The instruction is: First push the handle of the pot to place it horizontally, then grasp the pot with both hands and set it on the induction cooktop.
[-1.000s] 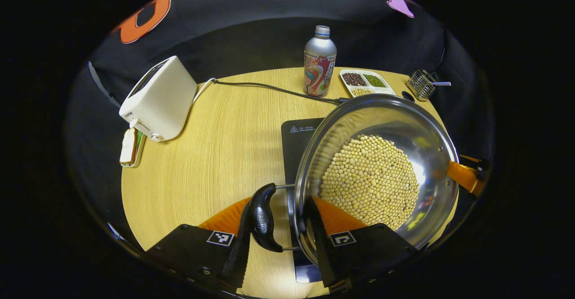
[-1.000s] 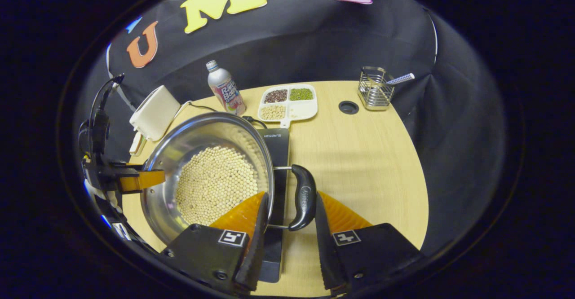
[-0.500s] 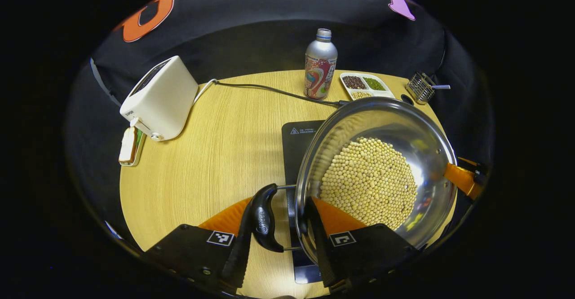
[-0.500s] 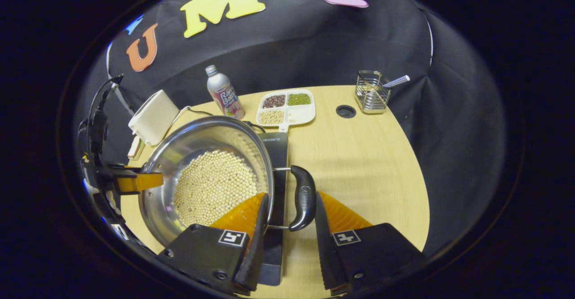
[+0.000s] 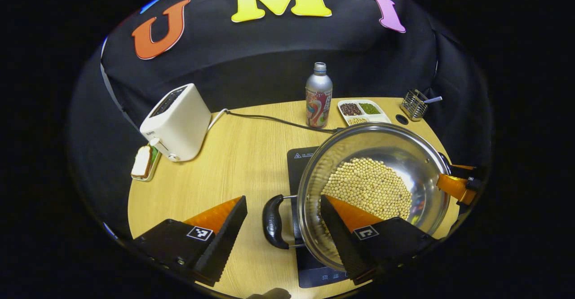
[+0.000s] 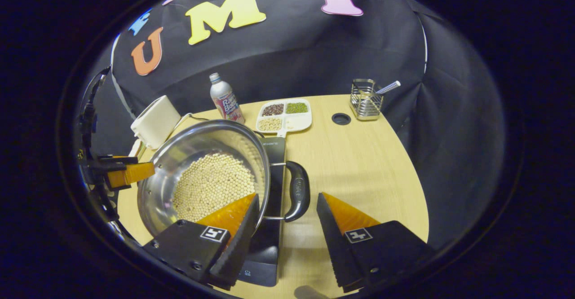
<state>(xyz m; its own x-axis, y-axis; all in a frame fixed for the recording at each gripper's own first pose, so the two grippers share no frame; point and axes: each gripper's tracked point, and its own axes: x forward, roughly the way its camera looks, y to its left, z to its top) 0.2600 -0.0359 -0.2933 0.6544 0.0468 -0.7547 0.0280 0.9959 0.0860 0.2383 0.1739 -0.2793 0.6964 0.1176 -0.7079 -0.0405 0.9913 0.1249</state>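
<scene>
The shiny steel pot of pale beans (image 5: 373,191) sat on the black induction cooktop (image 5: 297,164) on the wooden tabletop (image 5: 233,155), so the left hand-held gripper (image 5: 283,227) and right hand-held gripper (image 6: 287,220) gaped wide, holding nothing, each straddling a black loop handle (image 5: 272,222)

Wooden table (image 5: 233,164) under toaster (image 5: 176,116), bottle (image 5: 318,95), cooktop (image 5: 300,169) (pot-topped), bean tray (image 5: 362,110).

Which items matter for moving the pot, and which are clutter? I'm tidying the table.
Job: steel pot of pale beans; black induction cooktop; left gripper; right gripper.
Clutter: white toaster; silver bottle; white divided tray; wire caddy.
</scene>
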